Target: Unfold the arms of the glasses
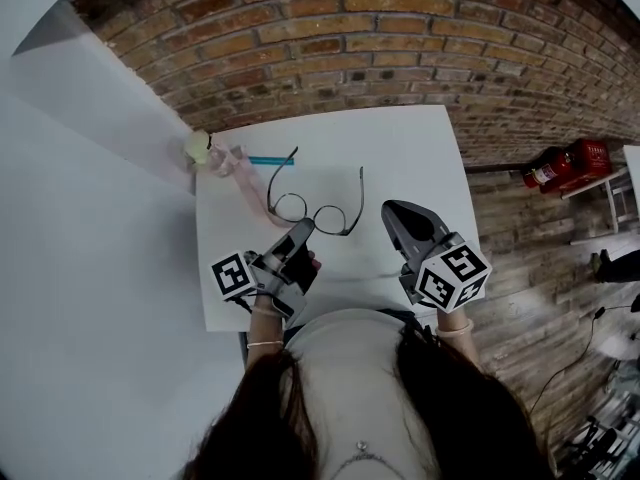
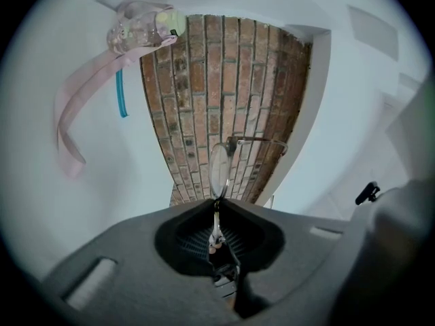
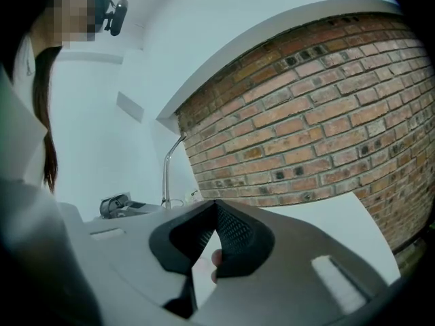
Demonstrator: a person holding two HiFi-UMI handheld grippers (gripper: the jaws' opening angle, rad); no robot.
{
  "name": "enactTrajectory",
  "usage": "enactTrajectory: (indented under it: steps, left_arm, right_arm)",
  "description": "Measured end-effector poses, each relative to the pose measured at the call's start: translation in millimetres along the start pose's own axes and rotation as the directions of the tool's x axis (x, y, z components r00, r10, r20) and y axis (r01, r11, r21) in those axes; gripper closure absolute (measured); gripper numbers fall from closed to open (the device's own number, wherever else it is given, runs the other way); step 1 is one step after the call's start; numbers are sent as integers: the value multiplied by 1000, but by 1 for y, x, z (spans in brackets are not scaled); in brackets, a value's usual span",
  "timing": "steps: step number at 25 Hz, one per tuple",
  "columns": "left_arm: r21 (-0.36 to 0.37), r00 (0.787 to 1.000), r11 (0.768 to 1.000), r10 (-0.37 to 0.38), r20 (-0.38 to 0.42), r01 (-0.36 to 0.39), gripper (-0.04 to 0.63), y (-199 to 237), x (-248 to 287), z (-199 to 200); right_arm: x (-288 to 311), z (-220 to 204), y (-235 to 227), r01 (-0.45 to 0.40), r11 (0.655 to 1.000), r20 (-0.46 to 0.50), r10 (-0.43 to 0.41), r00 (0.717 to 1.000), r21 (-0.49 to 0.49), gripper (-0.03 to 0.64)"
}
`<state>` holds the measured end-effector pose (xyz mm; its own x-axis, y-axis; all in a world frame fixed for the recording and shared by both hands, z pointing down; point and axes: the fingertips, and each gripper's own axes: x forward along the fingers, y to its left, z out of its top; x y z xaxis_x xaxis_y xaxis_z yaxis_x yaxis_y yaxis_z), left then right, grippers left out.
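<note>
Left tool (image 1: 303,230): jaws closed on the glasses (image 1: 318,213), pinching the frame at the near rim of the left lens. In the left gripper view that lens stands edge-on, straight out of the pinch. Right tool (image 1: 392,211): jaws together, nothing between them, held just right of the frame and clear of it.

The glasses sit just beyond both tools, over the middle of the white surface (image 1: 410,148). The frame runs left-right across me, lenses nearest. I cannot tell whether they rest on the surface or are lifted off it.

Both arms point away from me toward the far edge. The left arm (image 1: 284,173) slants a little to the right; the right arm (image 1: 361,186) runs nearly straight. I judge both already swung out, so the task looks done or close to it.

Key relation: the right arm lies just ahead and left of the right tool, which is the nearer one to it. Any last nudge would go outward to the right, where the surface is bare to its edge.

Farther left, a pink strap (image 1: 243,180) and a teal stick (image 1: 270,160) lie near the left arm's tip, apart from it. There is less room on that side.
</note>
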<state>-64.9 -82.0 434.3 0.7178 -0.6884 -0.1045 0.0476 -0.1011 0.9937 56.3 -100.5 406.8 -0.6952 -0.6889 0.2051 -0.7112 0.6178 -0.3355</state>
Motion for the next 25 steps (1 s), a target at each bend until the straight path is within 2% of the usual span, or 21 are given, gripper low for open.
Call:
enactTrajectory:
  steps: [12, 25]
  left_arm:
    - [-27, 998, 999, -38, -52, 37, 574, 1, -12, -4]
    - [-46, 994, 998, -51, -92, 47, 574, -8, -69, -3]
  right_arm:
    - [-8, -3, 16, 66, 998, 5, -66, 998, -24, 612]
    - [-7, -22, 75, 110, 993, -3, -110, 994, -44, 612]
